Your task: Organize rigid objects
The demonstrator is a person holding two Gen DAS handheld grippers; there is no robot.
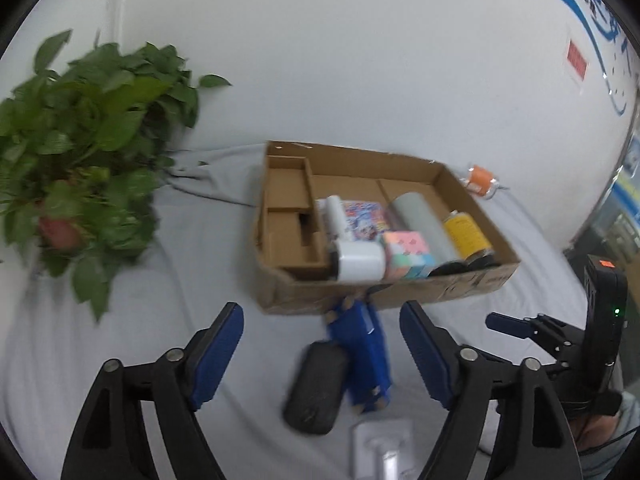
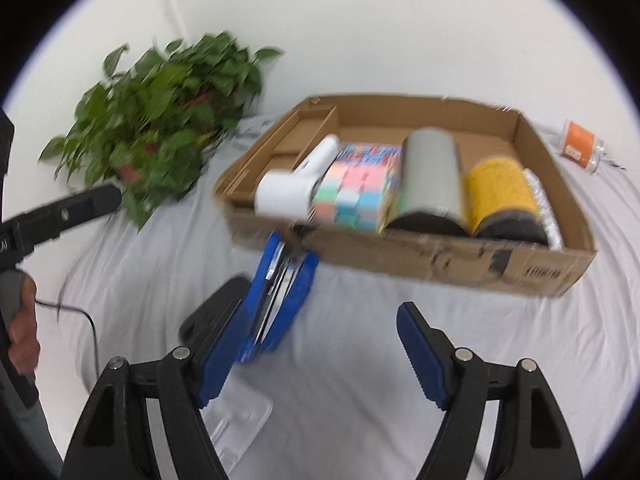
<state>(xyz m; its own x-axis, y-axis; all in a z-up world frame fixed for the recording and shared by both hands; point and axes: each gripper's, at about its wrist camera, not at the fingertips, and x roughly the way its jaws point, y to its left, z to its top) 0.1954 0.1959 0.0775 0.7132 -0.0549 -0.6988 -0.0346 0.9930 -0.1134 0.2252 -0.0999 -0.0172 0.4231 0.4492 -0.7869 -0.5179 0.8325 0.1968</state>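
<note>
**Mia:** What is sitting in the brown cardboard box (image 1: pixel 280 288)?

**Ben:** A white plastic bottle (image 1: pixel 358 260) is lying at the front. Next to it, at 3 o'clock, a pastel puzzle cube (image 1: pixel 408 254) is sitting, then a grey metal can (image 1: pixel 424 224), then a yellow can (image 1: pixel 468 234). A bright picture box (image 1: pixel 364 220) is hiding behind the cube.

**Mia:** And what is lying outside the box?

**Ben:** A blue plastic block toy (image 1: pixel 366 356) is lying on the white sheet over the bench (image 1: pixel 140 320), touching the box front. A black oval case (image 1: pixel 316 386) is lying right beside it, at its 8 o'clock. A clear plastic pack (image 1: pixel 382 452) is lying at 6 o'clock. A small orange packet (image 1: pixel 480 180) is sitting past the box, at 2 o'clock.

**Mia:** What are the tools doing?

**Ben:** The left tool (image 1: pixel 322 354) is hanging wide apart, gripping nothing. The right tool (image 2: pixel 320 354) is hanging wide apart too, with the blue toy by its left finger (image 2: pixel 224 344).

**Mia:** And the leafy green plant (image 1: pixel 80 152)?

**Ben:** It is standing at 10 o'clock, well apart from the box.
</note>
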